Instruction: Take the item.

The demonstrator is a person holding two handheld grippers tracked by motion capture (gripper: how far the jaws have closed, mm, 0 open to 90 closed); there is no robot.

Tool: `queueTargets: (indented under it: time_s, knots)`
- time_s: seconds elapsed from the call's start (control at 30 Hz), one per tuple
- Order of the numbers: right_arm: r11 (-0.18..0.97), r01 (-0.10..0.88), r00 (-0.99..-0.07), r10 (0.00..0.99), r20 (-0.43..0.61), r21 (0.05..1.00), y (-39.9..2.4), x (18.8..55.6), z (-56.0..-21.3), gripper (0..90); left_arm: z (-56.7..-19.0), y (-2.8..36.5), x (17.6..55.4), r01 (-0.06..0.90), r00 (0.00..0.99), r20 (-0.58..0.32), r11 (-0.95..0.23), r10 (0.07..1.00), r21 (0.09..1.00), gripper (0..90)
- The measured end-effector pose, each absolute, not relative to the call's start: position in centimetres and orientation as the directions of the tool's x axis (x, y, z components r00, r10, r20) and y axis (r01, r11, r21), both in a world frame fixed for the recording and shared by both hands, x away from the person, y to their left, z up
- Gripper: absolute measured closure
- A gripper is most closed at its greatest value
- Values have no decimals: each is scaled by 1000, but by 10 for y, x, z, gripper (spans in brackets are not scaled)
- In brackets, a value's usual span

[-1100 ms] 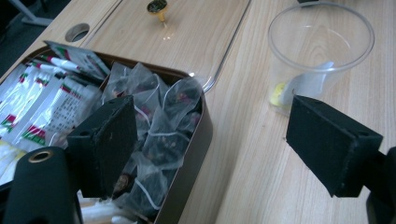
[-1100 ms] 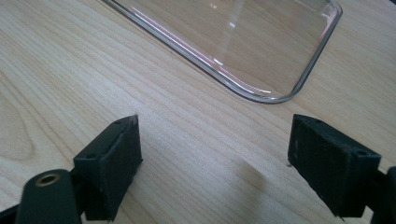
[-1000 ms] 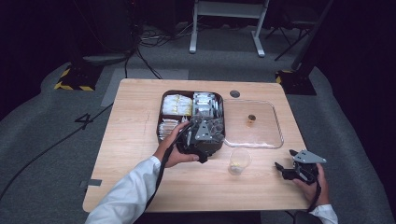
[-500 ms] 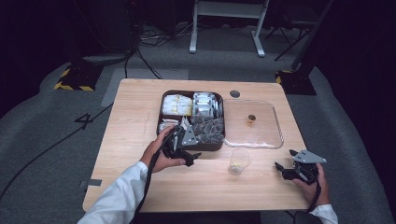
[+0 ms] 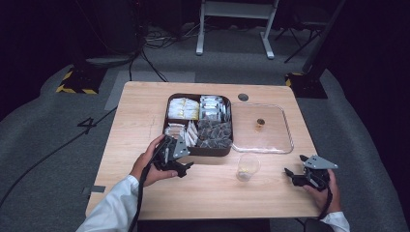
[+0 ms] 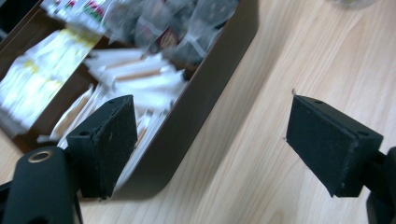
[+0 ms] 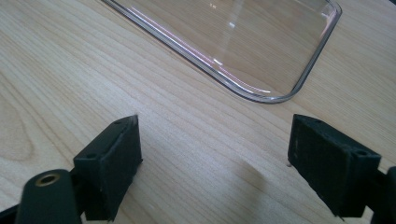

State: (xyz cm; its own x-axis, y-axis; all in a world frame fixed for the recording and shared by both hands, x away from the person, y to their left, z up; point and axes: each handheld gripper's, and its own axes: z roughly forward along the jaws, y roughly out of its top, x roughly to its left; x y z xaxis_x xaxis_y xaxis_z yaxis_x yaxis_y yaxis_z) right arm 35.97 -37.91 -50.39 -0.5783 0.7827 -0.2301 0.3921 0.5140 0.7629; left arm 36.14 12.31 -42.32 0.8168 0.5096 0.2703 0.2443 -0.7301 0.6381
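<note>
1. A wooden desk (image 5: 145,116) stands on grey carpet in a dark room, with cables and stand legs behind it.
2. A dark box (image 5: 212,151) of sachets and tea bags sits mid-desk; a clear lid (image 5: 285,145) lies touching its right side, and a small clear cup (image 5: 247,167) stands just in front of that join.
3. The left gripper (image 5: 185,168) is now off the box and sits low at its front-left corner; a second ago it was over the box's front compartments, and it has drawn back toward the person.
4. Its jaws stand wide apart and hold nothing; in the left gripper view one jaw overlaps the box wall (image 6: 196,107), the other is over bare wood.
5. The right gripper (image 5: 290,174) rests unchanged near the front-right edge, jaws wide, empty, pointing toward the lid's corner (image 7: 275,95).
</note>
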Motion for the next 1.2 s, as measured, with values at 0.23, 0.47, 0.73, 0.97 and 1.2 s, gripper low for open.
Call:
queueTargets:
  time_s: [0.23,0.47,0.73,0.97,1.2]
  knots:
    - [513,393,-579,783,-229,763,-379,360,-504,176,-428,143,352,254,794,290,-726,534,639,167]
    - [513,393,-579,783,-229,763,-379,360,-504,176,-439,162,345,283,776,306,-739,551,611,167]
    - [514,392,-577,783,-230,763,-379,360,-504,176,-451,185,342,339,756,276,-716,593,610,167]
    - [515,391,-575,784,-234,763,-379,360,-504,176,-470,205,342,398,743,229,-690,629,604,167]
    - [516,390,-575,784,-235,763,-379,359,-504,177,-482,224,344,458,730,141,-631,669,626,169]
